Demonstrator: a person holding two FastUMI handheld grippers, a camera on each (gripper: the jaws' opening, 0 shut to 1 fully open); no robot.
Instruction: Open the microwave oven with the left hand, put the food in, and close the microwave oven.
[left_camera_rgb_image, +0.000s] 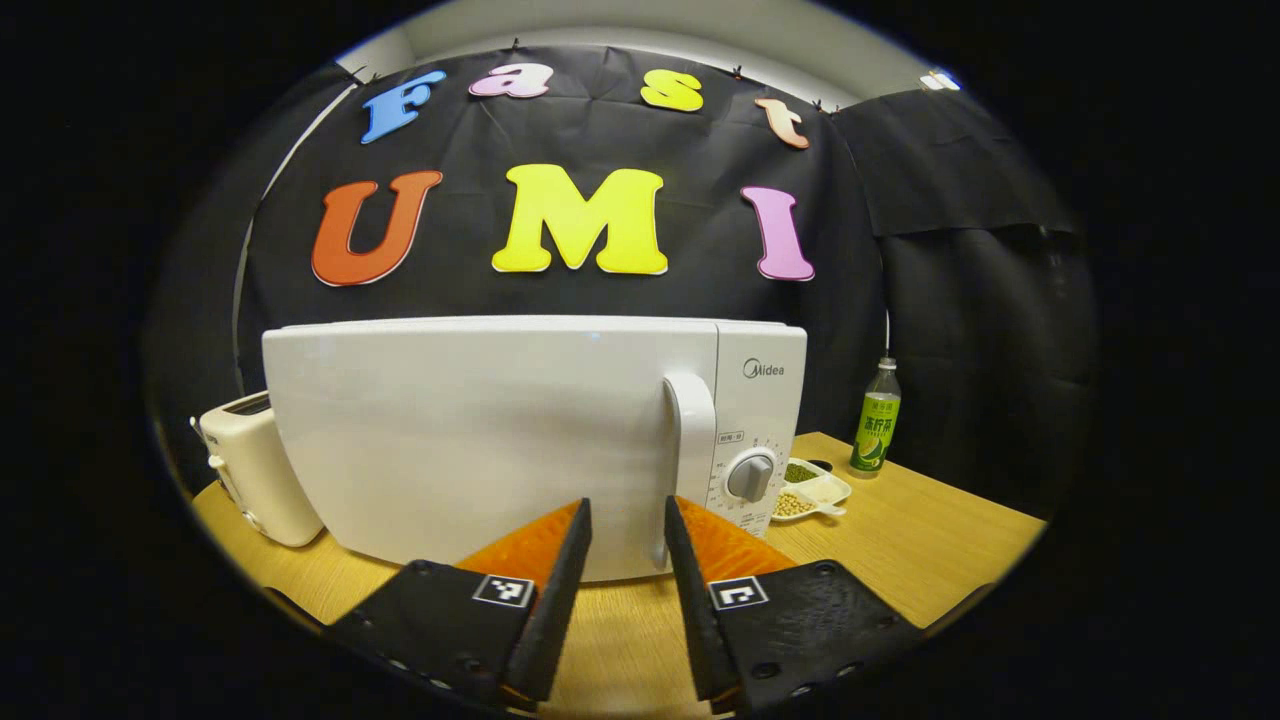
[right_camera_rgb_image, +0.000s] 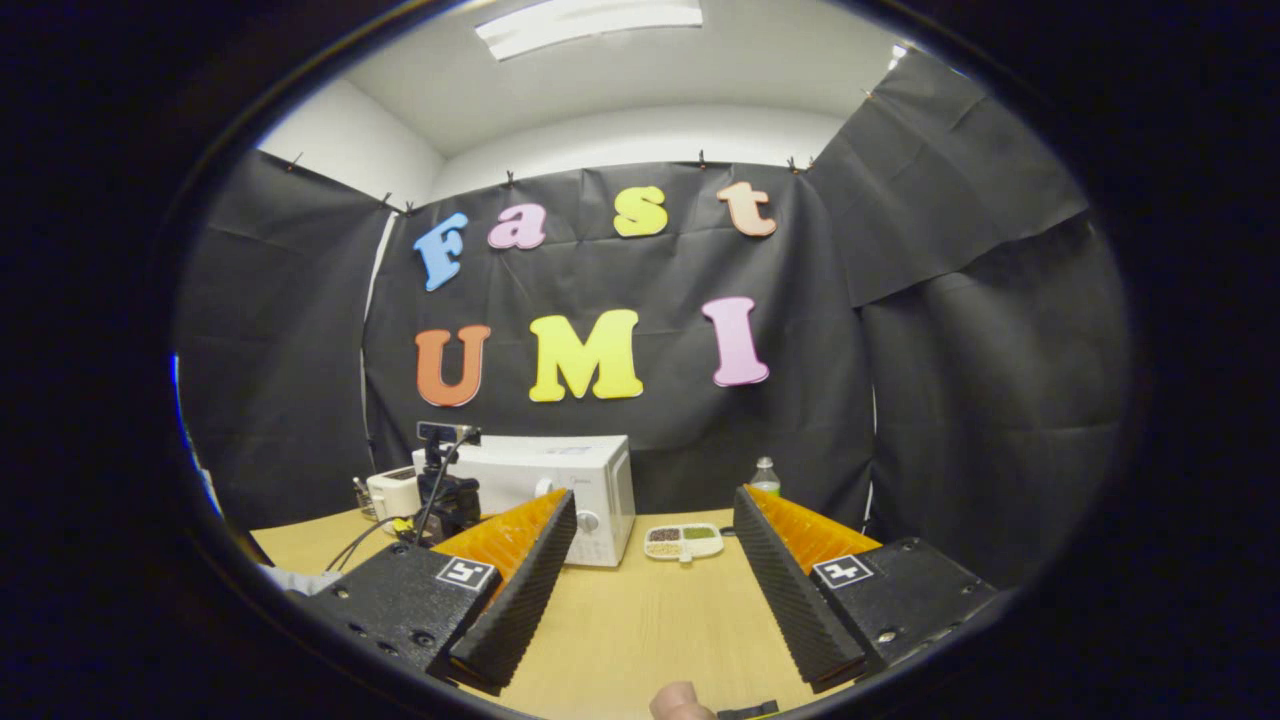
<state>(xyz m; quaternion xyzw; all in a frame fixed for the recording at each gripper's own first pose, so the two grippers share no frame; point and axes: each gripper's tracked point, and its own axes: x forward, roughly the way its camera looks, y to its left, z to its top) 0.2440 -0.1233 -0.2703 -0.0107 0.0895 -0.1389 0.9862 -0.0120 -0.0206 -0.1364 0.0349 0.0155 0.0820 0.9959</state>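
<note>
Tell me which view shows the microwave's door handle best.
The left gripper view: the handle stands close and large on the shut microwave, just beyond the left tool. In the right gripper view the microwave is far off and small, partly hidden behind the other tool, and its handle can't be made out clearly.

The left gripper view faces the microwave oven (left_camera_rgb_image: 500, 440) from close by; the right gripper view looks from farther back, sharing the microwave oven (right_camera_rgb_image: 560, 495), food tray (right_camera_rgb_image: 684, 541) and bottle (right_camera_rgb_image: 765, 476)
</note>
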